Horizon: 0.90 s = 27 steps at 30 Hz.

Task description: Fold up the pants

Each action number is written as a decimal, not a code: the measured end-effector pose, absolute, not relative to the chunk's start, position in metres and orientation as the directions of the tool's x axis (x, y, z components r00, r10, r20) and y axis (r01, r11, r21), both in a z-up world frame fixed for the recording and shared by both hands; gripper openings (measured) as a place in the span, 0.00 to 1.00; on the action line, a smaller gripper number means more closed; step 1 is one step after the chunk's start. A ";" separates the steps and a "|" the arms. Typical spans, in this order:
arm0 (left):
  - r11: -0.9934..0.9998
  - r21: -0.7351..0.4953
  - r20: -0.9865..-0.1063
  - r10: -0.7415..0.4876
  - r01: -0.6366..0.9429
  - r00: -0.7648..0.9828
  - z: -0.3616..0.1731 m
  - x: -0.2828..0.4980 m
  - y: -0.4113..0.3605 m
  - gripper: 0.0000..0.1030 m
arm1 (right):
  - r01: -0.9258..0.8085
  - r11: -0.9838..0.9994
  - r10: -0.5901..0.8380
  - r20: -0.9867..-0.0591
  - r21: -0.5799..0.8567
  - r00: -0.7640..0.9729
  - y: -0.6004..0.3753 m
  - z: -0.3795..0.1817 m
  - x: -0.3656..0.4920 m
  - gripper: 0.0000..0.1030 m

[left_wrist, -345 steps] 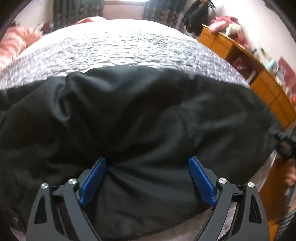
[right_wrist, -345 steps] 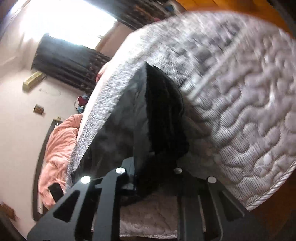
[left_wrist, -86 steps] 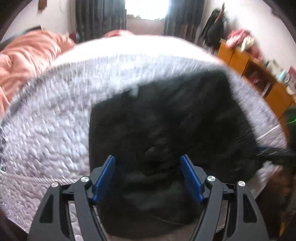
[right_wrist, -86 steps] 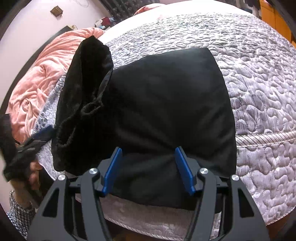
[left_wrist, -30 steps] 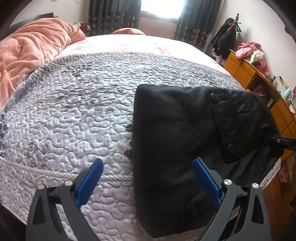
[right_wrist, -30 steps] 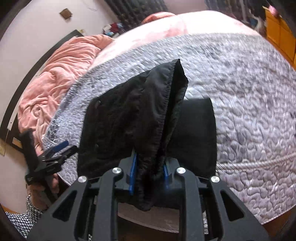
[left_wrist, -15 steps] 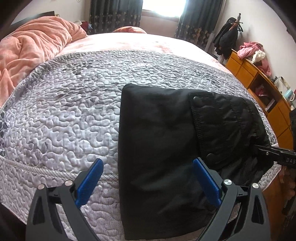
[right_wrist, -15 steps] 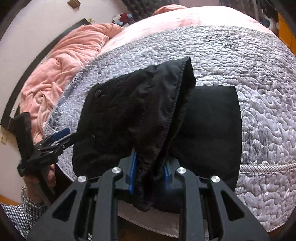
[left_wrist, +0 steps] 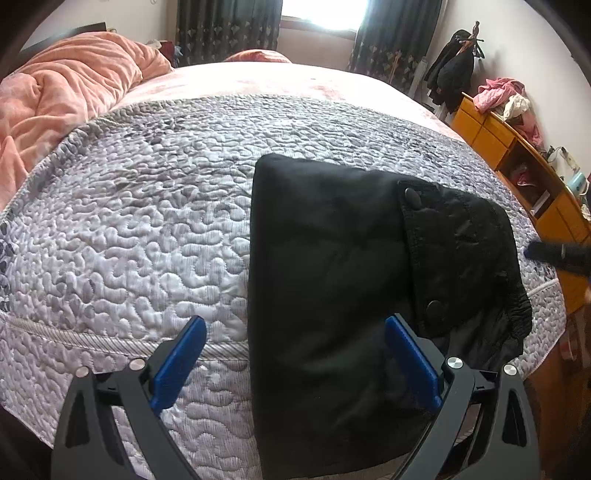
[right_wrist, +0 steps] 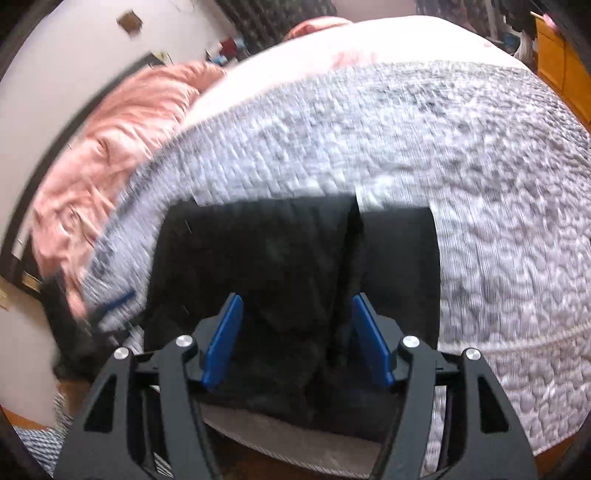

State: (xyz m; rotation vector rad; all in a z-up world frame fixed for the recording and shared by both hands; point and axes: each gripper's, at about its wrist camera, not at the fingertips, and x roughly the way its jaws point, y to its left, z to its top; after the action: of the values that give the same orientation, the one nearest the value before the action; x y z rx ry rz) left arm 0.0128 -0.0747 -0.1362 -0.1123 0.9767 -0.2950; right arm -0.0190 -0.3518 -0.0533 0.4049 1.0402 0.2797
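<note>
The black pants (left_wrist: 332,295) lie folded in a compact stack on the grey quilted bedspread (left_wrist: 147,221), near the bed's front edge. A flap with two snap buttons (left_wrist: 458,251) lies on top at the right. My left gripper (left_wrist: 295,362) is open and empty, just in front of the stack's left edge. In the right wrist view the pants (right_wrist: 288,258) lie flat, and my right gripper (right_wrist: 297,336) is open over their near edge, holding nothing. The right gripper's tip also shows at the right edge of the left wrist view (left_wrist: 557,253).
A pink duvet (left_wrist: 55,96) is bunched at the bed's far left. An orange wooden cabinet (left_wrist: 524,166) with clothes on it stands along the right side. Dark curtains (left_wrist: 229,33) and a window are behind the bed. The bed edge is close below both grippers.
My right gripper has opened and let go of the pants' top layer, which now lies flat on the stack. The left gripper stays open and has barely moved.
</note>
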 end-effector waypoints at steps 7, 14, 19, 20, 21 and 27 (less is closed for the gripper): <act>0.954 -0.233 -0.799 -0.299 0.191 0.522 -0.134 0.013 -0.074 0.95 | -0.033 0.883 0.438 -0.797 0.469 0.417 -0.354 -0.068 0.036 0.49; 0.954 -0.229 -0.807 -0.296 0.191 0.510 -0.138 0.017 -0.079 0.95 | 0.003 0.833 0.508 -0.769 0.553 0.387 -0.356 -0.094 0.049 0.04; 0.954 -0.231 -0.807 -0.298 0.192 0.511 -0.138 0.020 -0.083 0.95 | -0.008 0.848 0.482 -0.763 0.531 0.431 -0.359 -0.078 0.043 0.04; 0.953 -0.233 -0.805 -0.300 0.193 0.511 -0.137 0.020 -0.084 0.95 | -0.008 0.856 0.466 -0.765 0.517 0.445 -0.361 -0.072 0.040 0.04; 0.952 -0.234 -0.804 -0.303 0.195 0.512 -0.136 0.020 -0.085 0.95 | -0.008 0.860 0.458 -0.766 0.509 0.451 -0.362 -0.068 0.040 0.04; 0.949 -0.235 -0.798 -0.312 0.211 0.516 -0.133 0.021 -0.090 0.95 | 0.014 0.879 0.414 -0.776 0.477 0.476 -0.382 -0.053 0.034 0.04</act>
State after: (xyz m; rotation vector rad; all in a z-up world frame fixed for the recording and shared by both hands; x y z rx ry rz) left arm 0.0213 -0.0905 -0.1329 -0.1130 0.9802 -0.3149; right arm 0.0336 -0.3821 -0.0529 0.4558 1.0550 0.2549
